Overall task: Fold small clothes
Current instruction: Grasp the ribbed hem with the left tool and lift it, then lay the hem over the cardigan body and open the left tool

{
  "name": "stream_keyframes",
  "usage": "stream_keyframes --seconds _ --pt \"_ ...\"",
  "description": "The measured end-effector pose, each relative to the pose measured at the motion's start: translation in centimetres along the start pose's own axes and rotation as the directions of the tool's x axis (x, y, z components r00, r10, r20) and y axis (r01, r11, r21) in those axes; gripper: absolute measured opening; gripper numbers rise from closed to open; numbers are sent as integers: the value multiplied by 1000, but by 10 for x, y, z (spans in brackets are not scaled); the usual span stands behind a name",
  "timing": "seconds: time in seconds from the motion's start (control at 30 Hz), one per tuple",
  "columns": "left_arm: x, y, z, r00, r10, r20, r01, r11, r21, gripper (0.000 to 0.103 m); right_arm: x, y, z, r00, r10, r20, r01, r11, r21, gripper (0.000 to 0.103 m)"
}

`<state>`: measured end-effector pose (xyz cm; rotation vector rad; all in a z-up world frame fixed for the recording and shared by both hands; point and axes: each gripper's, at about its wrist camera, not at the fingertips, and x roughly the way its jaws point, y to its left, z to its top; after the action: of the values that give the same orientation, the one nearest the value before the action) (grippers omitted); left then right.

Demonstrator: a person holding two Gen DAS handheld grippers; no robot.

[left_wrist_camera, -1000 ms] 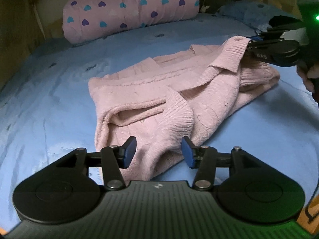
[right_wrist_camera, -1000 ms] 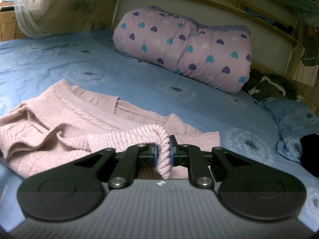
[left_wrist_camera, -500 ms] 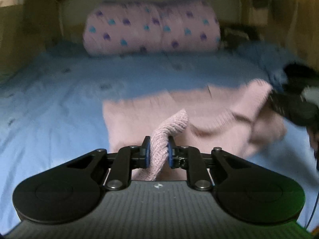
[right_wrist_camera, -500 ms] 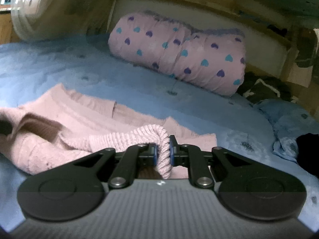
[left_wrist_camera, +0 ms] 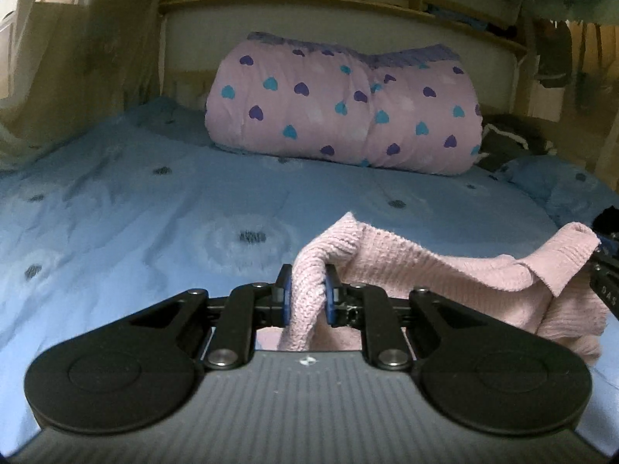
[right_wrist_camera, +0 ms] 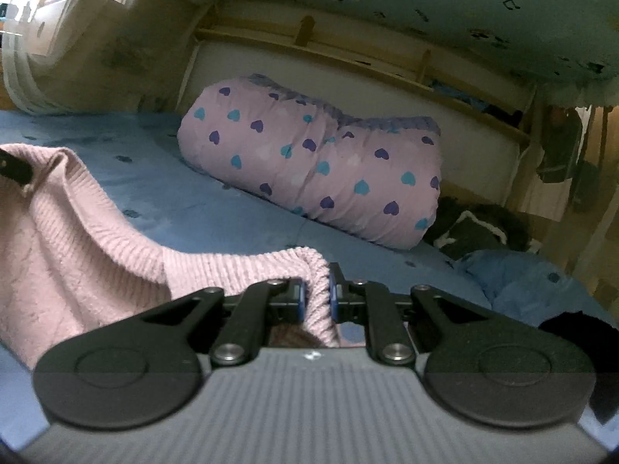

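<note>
**Two narrow pinches are carrying the whole sweater**

The left hand-held gripper [left_wrist_camera: 305, 290] is clenching a bunched fold of the pink knit sweater [left_wrist_camera: 418, 266], its blue pads pressing the ribbed fabric from both sides. The right hand-held gripper [right_wrist_camera: 317, 297] is likewise clamping a rolled ribbed edge of the same sweater [right_wrist_camera: 77, 239]. The garment is hanging between the two, sagging in a loose swag above the blue bedsheet [left_wrist_camera: 154, 212], with its lower part dropping out of sight under the cameras.

What is threatening the fold, as I judge it:

- Each pinch is biting only a thin roll of stretchy knit. If the hands are pulling apart too hard, the rib is likely stretching and sliding out of the pads.
- In the left view the fabric toward 3 o'clock is doubling over on itself near the right hand-held gripper [left_wrist_camera: 603, 270]; laying it down like that is risking a creased, uneven fold.
- The hidden hanging part is possibly dragging on the sheet and twisting.
- The heart-print bedding roll [left_wrist_camera: 344, 108] at 12 o'clock and the dark clothes [right_wrist_camera: 476, 228] at 3 o'clock are lying well apart from the sweater, but a long forward swing is risking a landing against them.
</note>
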<state>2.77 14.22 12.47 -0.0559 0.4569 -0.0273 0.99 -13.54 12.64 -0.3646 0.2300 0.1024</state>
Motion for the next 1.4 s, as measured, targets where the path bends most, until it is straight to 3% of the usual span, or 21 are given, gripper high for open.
stream_keyframes --seconds 0.17,0.3,0.4,0.53,0.63,0.77,0.9,0.97,1.07,1.17,1.4 --pt "70 9 4 997 21 -77 -25 999 -44 19 47 10 7 999 -13 -42 12 999 -33 14" --pt "122 17 -16 980 49 -193 -66 995 -81 19 91 25 -6 991 -8 -134 -1 997 -72 14" --pt "142 23 -25 970 75 -233 -105 987 -118 21 118 35 -24 977 -9 -215 -13 994 -104 16" --pt "142 22 -23 970 91 -225 -119 986 -117 30 147 32 -49 936 23 -351 -33 999 -23 20" --pt "140 19 -23 967 129 -221 -154 983 -99 41 148 26 -52 938 34 -345 -22 999 37 21" --pt "131 19 -17 968 139 -211 -167 979 -120 51 152 14 -42 922 68 -381 -22 992 124 27" --pt "113 22 -8 973 135 -188 -163 976 -145 56 154 -3 -32 909 127 -396 -28 969 246 34" --pt "105 23 -5 973 127 -192 -157 976 -153 59 152 -8 -26 910 127 -394 -18 963 268 48" --pt "93 22 -2 976 90 -200 -124 979 -163 66 143 -14 -18 912 122 -392 -18 966 258 55" --pt "82 15 0 978 68 -197 -96 986 -137 74 134 -21 -12 912 109 -396 -10 970 245 56" --pt "70 -2 -8 982 2 -187 -33 987 -160 78 111 -33 -4 920 41 -389 43 978 205 56"
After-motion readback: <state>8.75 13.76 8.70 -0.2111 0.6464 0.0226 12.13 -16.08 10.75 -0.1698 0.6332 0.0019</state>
